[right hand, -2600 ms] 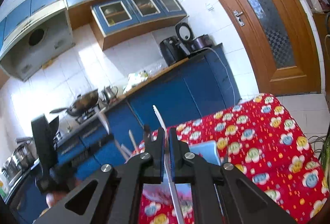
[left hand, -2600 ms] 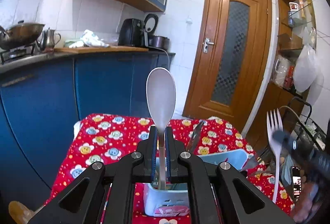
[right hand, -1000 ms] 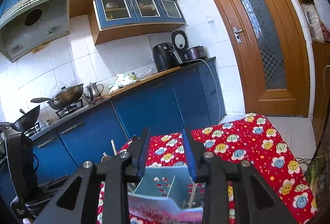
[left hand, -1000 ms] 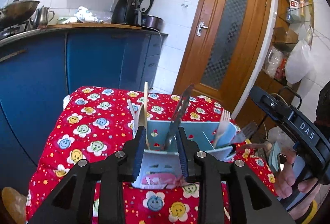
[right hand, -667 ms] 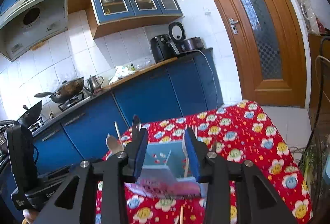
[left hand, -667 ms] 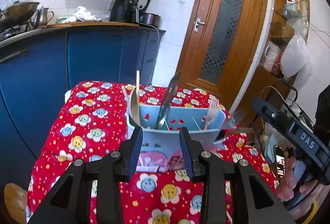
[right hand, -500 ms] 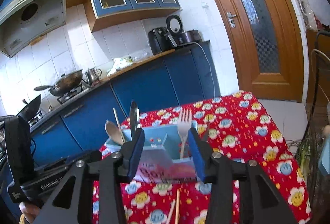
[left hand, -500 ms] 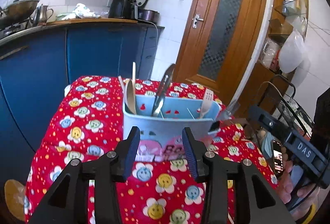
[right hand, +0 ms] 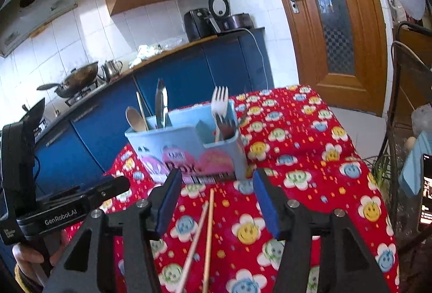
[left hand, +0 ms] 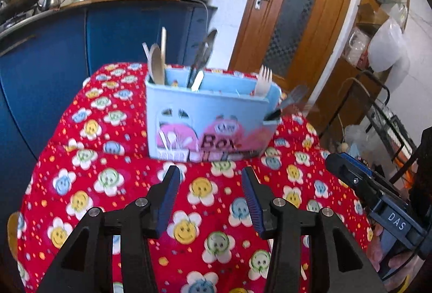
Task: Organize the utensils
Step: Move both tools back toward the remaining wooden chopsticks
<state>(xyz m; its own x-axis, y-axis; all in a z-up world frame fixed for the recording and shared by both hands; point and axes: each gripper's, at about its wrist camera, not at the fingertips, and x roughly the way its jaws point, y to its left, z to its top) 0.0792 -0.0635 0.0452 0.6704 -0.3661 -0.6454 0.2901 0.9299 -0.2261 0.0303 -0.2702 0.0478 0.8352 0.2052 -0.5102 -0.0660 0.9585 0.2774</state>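
Standing on the flower-printed red tablecloth, the boxy pale-blue plastic utensil holder carries a white fork. Both the left gripper and right gripper are opening, empty; slim wooden chopsticks lie below the right.

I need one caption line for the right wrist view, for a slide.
Right gripper opening, empty, above two chopsticks lying before the blue utensil box.

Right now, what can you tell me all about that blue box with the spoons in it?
The blue box looks like light blue plastic, with pink cartoon shapes and the word "Box" on its front. It stands upright on the red flowered tablecloth. Dividers split it into compartments holding a wooden spoon, tongs and a white fork.
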